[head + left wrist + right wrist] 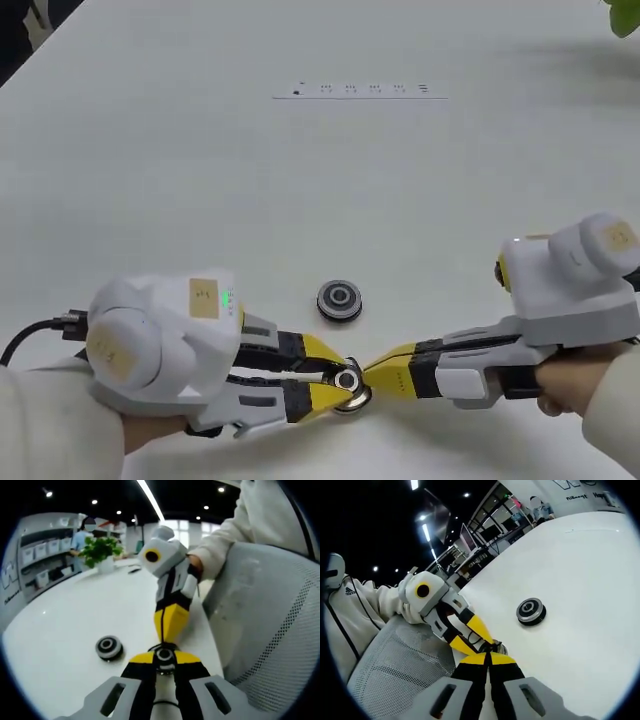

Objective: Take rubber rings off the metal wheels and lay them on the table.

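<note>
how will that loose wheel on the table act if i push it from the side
The loose wheel lies flat on the table, so it will probably slide rather than roll. Its black rubber ring likely grips the surface, so expect some drag. The metal core suggests it is heavy for its size and stiff.

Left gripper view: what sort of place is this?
Probably an office or lab workspace: shelves of storage bins, a potted plant on the long white table, a mesh office chair.
</note>
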The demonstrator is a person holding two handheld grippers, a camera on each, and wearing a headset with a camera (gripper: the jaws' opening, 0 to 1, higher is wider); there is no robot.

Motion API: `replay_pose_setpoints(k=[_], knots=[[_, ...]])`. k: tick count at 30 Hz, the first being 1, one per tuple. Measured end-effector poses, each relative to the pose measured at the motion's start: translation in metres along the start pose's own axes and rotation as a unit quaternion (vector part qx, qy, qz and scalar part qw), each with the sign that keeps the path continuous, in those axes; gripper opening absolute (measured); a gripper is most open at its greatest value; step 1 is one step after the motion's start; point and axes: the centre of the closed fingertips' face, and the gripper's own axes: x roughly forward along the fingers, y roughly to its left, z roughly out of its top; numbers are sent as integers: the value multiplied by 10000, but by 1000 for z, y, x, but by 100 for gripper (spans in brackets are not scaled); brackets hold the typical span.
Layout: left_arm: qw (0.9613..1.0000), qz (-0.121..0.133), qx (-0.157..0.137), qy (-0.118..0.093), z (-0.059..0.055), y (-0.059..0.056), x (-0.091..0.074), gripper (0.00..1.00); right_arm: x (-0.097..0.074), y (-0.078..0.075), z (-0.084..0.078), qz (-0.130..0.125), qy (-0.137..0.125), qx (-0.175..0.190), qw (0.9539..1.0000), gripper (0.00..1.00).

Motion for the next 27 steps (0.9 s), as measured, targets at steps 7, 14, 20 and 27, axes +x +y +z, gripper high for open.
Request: replay_pose_setpoints(k=[7,14,20,27], knots=[[10000,7,2,10,0,0,0,13,0,5,5,62,-79,-77,9999,0],[10000,31,-12,40,1,-1,0,13,-2,-4,3,-53,-33,-71,10000,0],[10000,37,-6,91,1,0,0,14,-2,-6,0,-123,47,-86,9999,0],[9997,-17,67,243,3,-1,0,15,-3,-5,0,-137,72,-112,9998,0]])
